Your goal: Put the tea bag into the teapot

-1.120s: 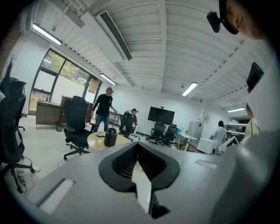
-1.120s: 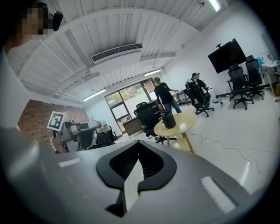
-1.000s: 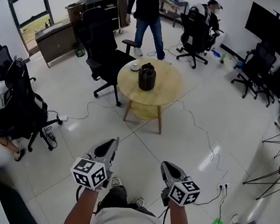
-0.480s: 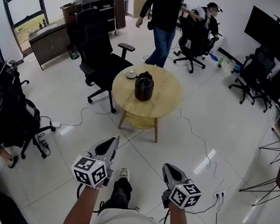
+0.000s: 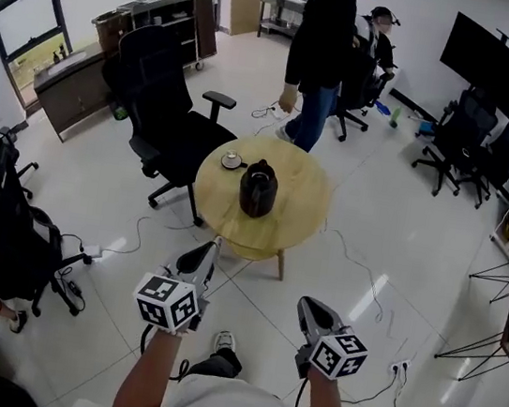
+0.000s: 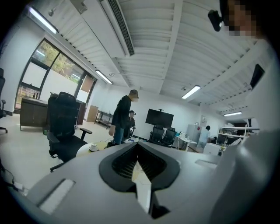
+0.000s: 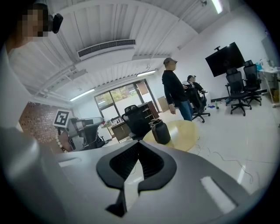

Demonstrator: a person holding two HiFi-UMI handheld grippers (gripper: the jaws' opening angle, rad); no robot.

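The round bench is nearer than a second ago — the approach goes on. The dark teapot stands at its middle; the tea bag I cannot find, perhaps it lies on the small dish left of it. The left gripper and the right gripper have their fingers closed, empty.

Round wooden counter stands on a white tiled floor. On it: one black teapot, upright, near centre; one small white cup near the far-left edge, apart from the teapot.
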